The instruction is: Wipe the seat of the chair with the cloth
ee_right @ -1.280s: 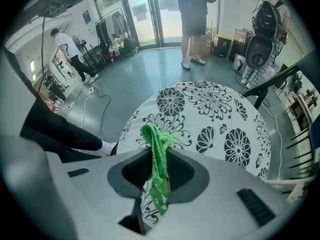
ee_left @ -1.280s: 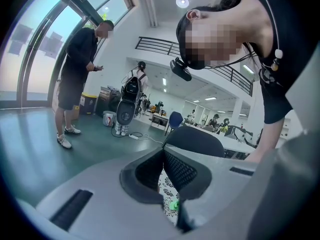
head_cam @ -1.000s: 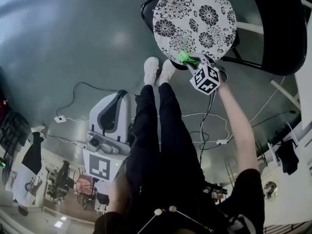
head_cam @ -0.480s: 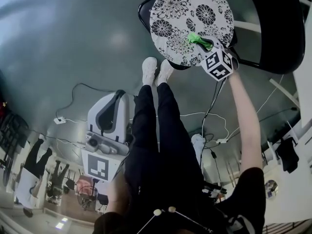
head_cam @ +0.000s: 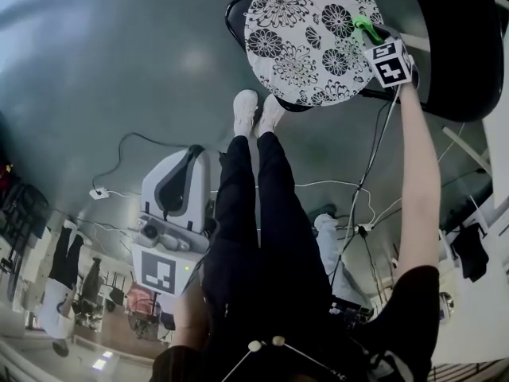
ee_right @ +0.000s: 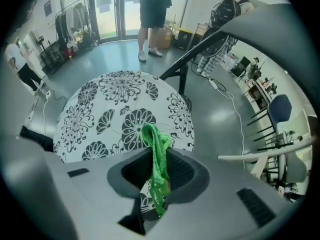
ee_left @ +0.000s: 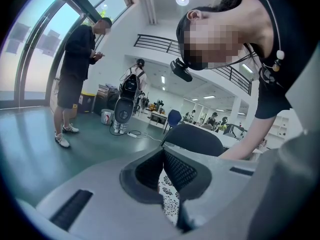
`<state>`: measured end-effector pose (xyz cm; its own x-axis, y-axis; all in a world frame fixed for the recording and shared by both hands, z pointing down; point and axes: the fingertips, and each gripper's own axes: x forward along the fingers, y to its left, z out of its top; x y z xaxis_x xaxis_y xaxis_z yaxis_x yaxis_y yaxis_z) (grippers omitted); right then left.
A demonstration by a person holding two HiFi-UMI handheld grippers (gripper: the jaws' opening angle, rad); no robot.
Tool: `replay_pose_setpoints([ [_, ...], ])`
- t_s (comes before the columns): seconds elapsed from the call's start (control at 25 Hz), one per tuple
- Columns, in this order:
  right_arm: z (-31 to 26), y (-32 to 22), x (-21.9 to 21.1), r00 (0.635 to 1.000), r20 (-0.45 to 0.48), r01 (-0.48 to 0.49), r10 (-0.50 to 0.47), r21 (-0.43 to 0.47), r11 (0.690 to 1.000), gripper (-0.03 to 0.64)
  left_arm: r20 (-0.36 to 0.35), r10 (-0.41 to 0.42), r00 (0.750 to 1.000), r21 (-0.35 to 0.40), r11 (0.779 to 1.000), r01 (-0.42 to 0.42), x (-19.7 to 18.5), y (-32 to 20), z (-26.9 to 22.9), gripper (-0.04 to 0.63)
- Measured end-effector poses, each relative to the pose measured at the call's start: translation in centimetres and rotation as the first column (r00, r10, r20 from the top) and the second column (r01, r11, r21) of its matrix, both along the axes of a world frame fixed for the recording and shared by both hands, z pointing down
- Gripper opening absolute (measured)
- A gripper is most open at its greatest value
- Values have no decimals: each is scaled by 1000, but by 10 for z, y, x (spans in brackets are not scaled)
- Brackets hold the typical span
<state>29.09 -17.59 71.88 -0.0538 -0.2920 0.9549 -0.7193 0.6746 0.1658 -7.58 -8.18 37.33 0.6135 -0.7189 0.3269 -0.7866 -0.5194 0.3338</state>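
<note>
The chair's round seat (head_cam: 306, 38) carries a white cushion with black flowers; its black backrest (head_cam: 453, 46) is at the right. My right gripper (head_cam: 372, 37) is over the seat's right edge, shut on a bunched green cloth (head_cam: 363, 27). In the right gripper view the cloth (ee_right: 157, 151) hangs pinched between the jaws, with the seat (ee_right: 120, 109) just ahead. Whether the cloth touches the cushion I cannot tell. My left gripper (head_cam: 191, 156) hangs low at the person's left side, far from the chair. In its own view the left gripper (ee_left: 162, 156) has its pads together and holds nothing.
The person's white shoes (head_cam: 256, 114) stand close to the seat's near edge. Cables (head_cam: 350, 189) and a power strip (head_cam: 99, 195) lie on the grey floor. A bystander (ee_left: 75, 79) stands by the windows, and another dark chair (ee_left: 195, 139) shows in the left gripper view.
My right gripper has carried the green cloth across the cushion, from its near edge to its right side by the backrest. The left gripper has stayed where it was.
</note>
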Motion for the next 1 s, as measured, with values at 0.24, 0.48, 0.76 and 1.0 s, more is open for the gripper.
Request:
replay_pose_setpoints([
  [0.24,5,3,2,1000,7,-28,28,-15,1000,84,-4,11,1000,0,1000,-11,5,-1,-1,6],
  [0.48,8,39,-16,999,47,11,-10,-28,1000,84,-6,13,1000,8,1000,-13,7,-5,-4,6],
  [0.76,5,99,-44,992,104,82,-74,-74,994,84,-14,8,1000,14,1000,-8,8,-5,-7,6],
  [1.0,1,150,-71,980,163,133,-114,-111,985,84,-29,6,1000,18,1000,-6,9,-5,-10,6],
])
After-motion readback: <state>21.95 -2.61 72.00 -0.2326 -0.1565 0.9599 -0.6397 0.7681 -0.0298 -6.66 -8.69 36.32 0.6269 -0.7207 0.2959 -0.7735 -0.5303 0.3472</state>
